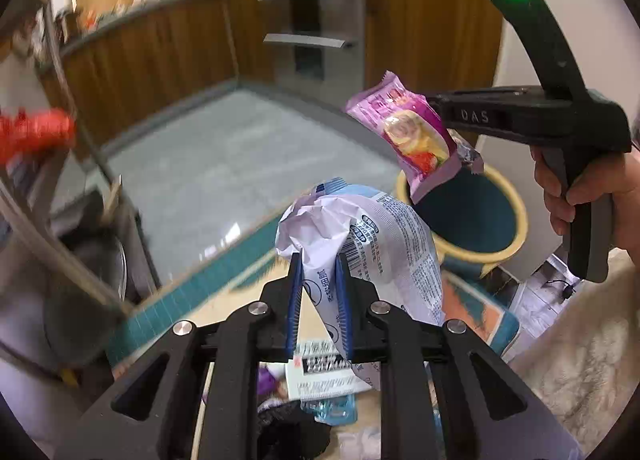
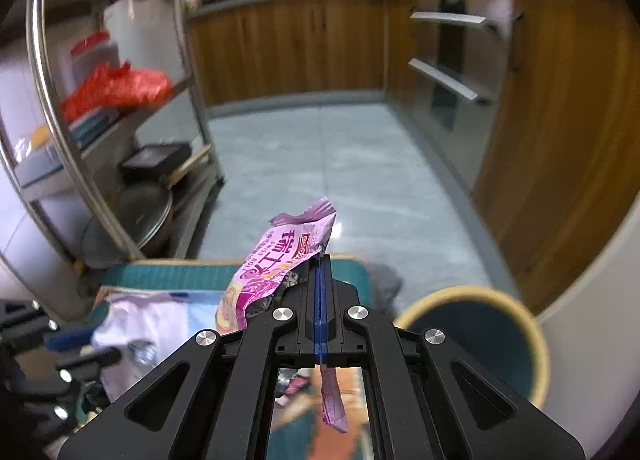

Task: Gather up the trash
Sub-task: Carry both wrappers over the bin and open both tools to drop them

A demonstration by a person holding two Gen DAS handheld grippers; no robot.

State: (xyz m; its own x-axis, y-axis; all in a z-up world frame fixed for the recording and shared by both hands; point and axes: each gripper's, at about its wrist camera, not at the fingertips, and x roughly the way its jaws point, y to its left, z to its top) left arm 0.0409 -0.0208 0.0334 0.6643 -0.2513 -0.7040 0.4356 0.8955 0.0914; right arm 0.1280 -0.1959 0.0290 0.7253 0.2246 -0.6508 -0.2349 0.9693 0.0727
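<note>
Grey speckled floor tiles (image 2: 340, 164) and wood-grain cabinets (image 2: 288, 44) fill the kitchen behind. Left tool (image 1: 320, 260) pinches a crumpled white and pale-blue plastic bag (image 1: 372, 236) between its ribbed blue pads, above the cluttered tabletop (image 1: 224, 300). Right tool (image 2: 322, 260), jaws tight together, holds a glossy purple snack wrapper (image 2: 276, 260) near the round, yellow-rimmed teal bin (image 2: 480, 336).

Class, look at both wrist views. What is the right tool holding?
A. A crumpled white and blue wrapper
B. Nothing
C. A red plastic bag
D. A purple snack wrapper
D: the right tool is shut on the purple snack wrapper, near the teal bin.
</note>
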